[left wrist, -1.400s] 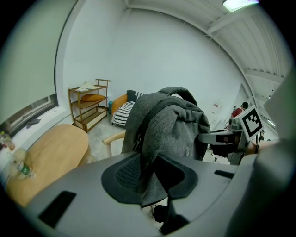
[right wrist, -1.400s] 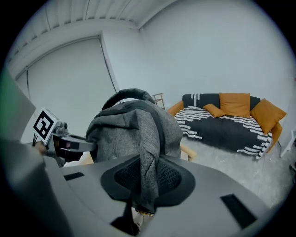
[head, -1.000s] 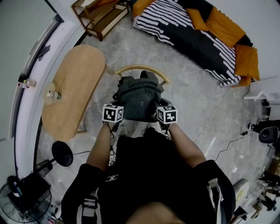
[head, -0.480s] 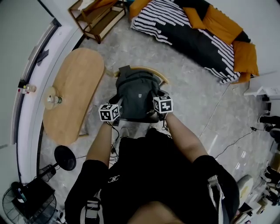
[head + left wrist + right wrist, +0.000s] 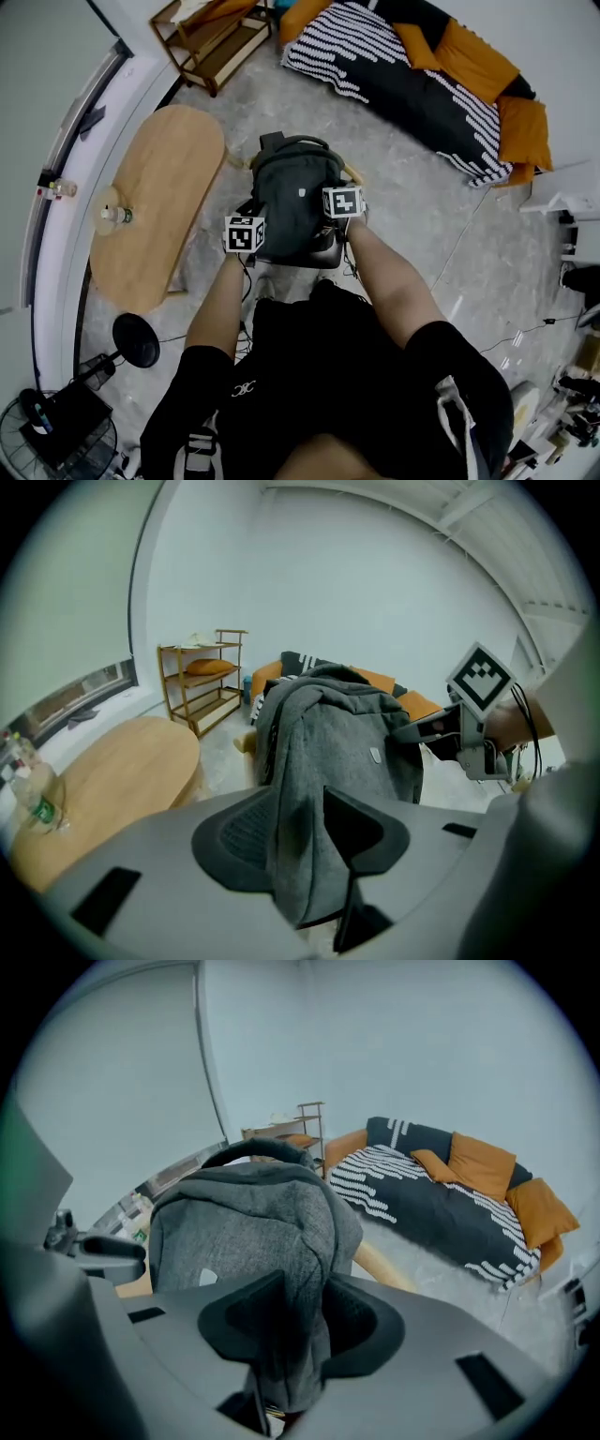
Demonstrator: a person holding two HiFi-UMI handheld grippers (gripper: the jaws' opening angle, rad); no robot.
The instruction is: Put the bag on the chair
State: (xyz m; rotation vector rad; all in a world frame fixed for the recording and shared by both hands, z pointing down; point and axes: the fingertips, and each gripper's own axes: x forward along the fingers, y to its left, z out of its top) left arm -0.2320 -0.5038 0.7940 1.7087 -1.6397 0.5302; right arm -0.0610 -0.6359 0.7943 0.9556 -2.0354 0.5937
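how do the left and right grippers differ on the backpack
The left gripper has wider jaws, backpack fabric draped between them; the right gripper narrower ones, fabric filling the gap. In the head view the left sits nearer the person. Both have just been opening.

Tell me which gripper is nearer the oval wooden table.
Left. The left gripper is at the bag's table side, the right gripper at its sofa side. Both grippers' jaws have just been opening, bag fabric between them.

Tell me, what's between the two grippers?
The grey bag, seen in the head view, sitting on the chair. The left gripper and right gripper have just been opening their jaws, bag fabric between each.
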